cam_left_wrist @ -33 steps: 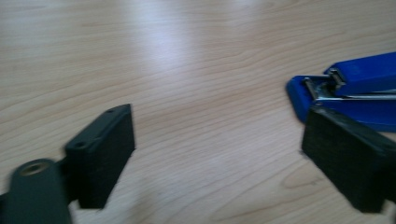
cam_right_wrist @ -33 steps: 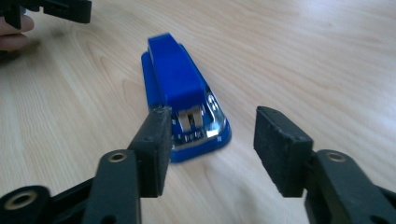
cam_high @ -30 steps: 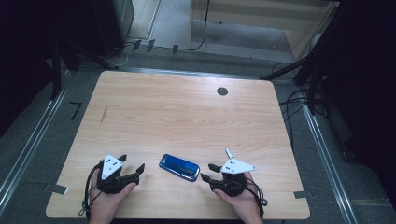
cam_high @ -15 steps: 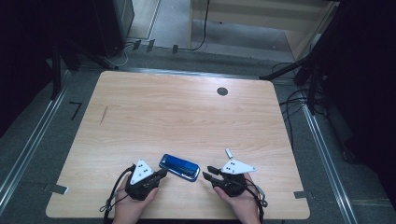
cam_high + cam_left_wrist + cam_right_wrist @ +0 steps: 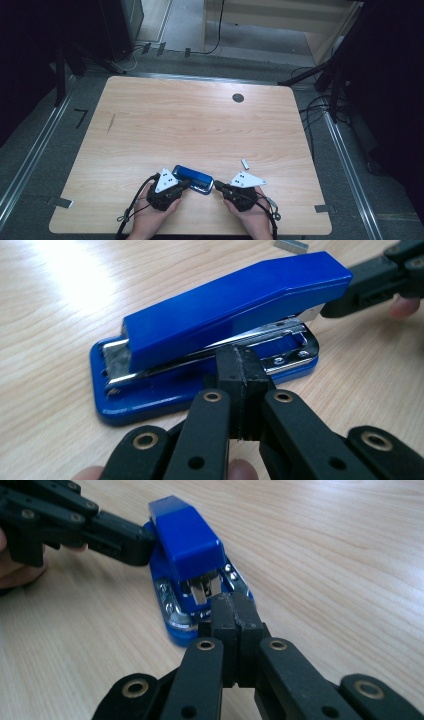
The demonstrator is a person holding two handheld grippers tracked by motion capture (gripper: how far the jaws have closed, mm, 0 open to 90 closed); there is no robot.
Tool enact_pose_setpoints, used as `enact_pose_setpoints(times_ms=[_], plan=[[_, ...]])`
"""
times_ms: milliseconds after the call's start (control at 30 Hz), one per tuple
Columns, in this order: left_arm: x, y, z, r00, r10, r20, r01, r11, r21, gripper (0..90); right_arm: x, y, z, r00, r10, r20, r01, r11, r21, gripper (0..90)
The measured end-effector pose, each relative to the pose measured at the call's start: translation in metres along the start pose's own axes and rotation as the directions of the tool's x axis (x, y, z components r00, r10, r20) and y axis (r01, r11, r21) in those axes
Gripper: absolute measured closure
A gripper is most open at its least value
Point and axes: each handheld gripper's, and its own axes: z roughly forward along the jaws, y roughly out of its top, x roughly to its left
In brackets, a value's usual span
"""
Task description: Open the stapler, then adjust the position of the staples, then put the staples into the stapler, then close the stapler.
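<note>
Both claws have their jaws pressed together with nothing between them. The left gripper (image 5: 184,184) has its tip against the long side of the blue stapler (image 5: 192,178), at the lower metal part under the blue top arm, as the left gripper view shows (image 5: 240,371). The right gripper (image 5: 218,185) has just been closing; its joined tip sits at the stapler's front end, just beside the metal mouth (image 5: 231,611), and whether it touches there I cannot tell.

The stapler (image 5: 220,330) lies flat on the worktop (image 5: 200,125) close to its near edge, about midway along it, between the two hands. No brand, label or writing can be read on the stapler or the grippers.

A small pale piece (image 5: 245,163), too small to make out, lies just beyond the right gripper. A dark round spot (image 5: 238,98) sits near the far edge, toward the right corner. From the stapler to the far edge and both side edges, the wood lies bare. The person's forearms are cut off by the bottom of the high view, and the stapler's underside is hidden.
</note>
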Motion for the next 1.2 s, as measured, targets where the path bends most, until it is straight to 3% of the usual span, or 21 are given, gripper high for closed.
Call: enact_pose_setpoints(times_ms=[133, 267, 367, 567, 833, 1200], plan=[[-0.0041, 0.0031, 0.0053, 0.9986, 0.053, -0.001, -0.053, 0.9985, 0.014, 90.0, 0.0007, 0.0008, 0.0044, 0.9999, 0.012, 0.004, -0.013, 1.000, 0.012, 90.0], [-0.0044, 0.0036, 0.0070, 0.9984, 0.057, 0.002, -0.057, 0.9981, 0.021, 90.0, 0.0043, 0.0021, 0.0075, 0.9997, -0.007, 0.025, 0.007, 1.000, 0.022, 90.0], [-0.0065, 0.0039, 0.0076, 0.9966, 0.083, 0.001, -0.083, 0.9961, 0.032, 90.0, 0.0031, 0.0023, 0.0078, 0.9998, 0.003, 0.022, -0.003, 1.000, 0.026, 90.0], [-0.0043, 0.0039, 0.0074, 0.9979, 0.064, 0.012, -0.064, 0.9975, 0.030, 90.0, 0.0054, 0.0018, 0.0056, 0.9999, -0.010, 0.006, 0.009, 0.999, 0.039, 90.0], [-0.0050, 0.0037, 0.0071, 0.9977, 0.068, 0.003, -0.068, 0.9972, 0.032, 90.0, 0.0048, 0.0041, 0.0040, 1.0000, -0.005, 0.004, 0.005, 1.000, 0.025, 90.0], [-0.0040, 0.0029, 0.0051, 0.9984, 0.056, -0.006, -0.056, 0.9983, 0.016, 90.0, 0.0064, 0.0019, 0.0053, 0.9998, -0.018, -0.012, 0.019, 0.999, 0.046, 90.0]])
